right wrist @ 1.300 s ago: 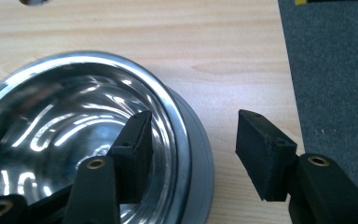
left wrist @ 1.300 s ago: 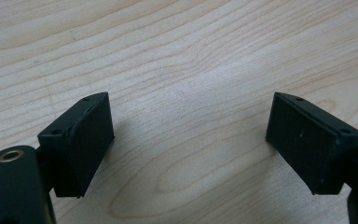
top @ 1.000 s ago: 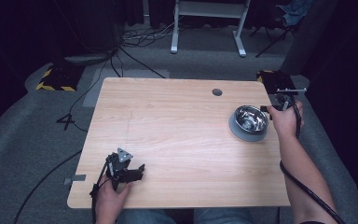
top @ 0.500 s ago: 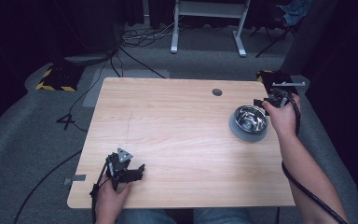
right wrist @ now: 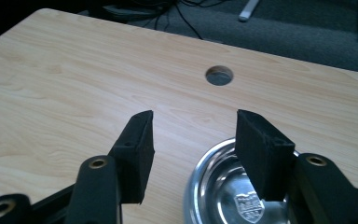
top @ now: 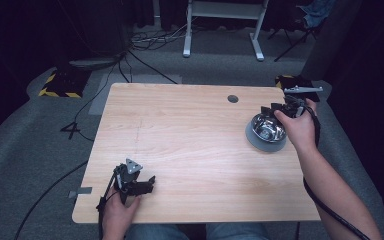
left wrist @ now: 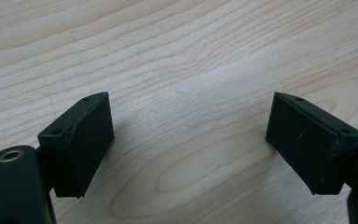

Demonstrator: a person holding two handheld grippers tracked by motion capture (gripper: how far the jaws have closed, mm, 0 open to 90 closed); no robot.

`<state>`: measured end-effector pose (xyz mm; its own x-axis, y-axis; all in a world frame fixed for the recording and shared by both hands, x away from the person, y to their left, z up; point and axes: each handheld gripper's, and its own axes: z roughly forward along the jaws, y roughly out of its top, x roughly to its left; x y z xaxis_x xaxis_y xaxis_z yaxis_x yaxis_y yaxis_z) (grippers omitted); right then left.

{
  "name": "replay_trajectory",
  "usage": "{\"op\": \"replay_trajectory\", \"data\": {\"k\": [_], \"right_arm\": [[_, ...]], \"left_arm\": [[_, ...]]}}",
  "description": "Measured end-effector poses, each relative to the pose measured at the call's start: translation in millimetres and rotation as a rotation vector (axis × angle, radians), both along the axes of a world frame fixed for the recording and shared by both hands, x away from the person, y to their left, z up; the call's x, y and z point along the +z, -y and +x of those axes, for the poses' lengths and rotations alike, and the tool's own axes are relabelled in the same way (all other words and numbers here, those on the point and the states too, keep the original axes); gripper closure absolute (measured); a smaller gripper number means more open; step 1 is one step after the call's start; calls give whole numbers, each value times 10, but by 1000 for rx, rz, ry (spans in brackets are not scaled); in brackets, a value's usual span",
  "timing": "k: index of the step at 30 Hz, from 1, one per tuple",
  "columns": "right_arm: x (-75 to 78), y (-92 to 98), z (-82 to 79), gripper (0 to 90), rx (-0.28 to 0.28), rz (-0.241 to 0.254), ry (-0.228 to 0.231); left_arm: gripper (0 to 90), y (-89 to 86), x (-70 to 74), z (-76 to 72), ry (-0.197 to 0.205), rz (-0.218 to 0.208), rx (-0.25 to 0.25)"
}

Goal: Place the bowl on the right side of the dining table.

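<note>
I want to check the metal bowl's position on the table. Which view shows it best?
The high view: the whole metal bowl sits near the table's right edge, beside the right gripper. The right gripper view catches part of its rim and inside; the left gripper view looks at tabletop.

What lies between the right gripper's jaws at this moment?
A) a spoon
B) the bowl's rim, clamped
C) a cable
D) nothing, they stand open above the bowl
D: the right gripper has open jaws with bare air between, above the steel bowl and table.

Bowl (right wrist: 242,196) cut off by btm edge, rt claw view (emblem inside too small to read).
</note>
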<state>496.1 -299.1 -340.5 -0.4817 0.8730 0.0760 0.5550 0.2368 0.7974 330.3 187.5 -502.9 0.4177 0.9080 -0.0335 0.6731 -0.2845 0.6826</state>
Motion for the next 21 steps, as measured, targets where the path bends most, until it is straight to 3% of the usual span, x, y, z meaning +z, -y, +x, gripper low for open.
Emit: {"op": "replay_trajectory", "data": {"k": [10, 21], "right_arm": [[46, -211, -277, 475, 124, 28, 11], [-56, -228, -599, 476, 230, 83, 19]], "left_arm": [[150, -3, 0, -5, 1, 1, -1], [150, -3, 0, -5, 3, 2, 1]]}}
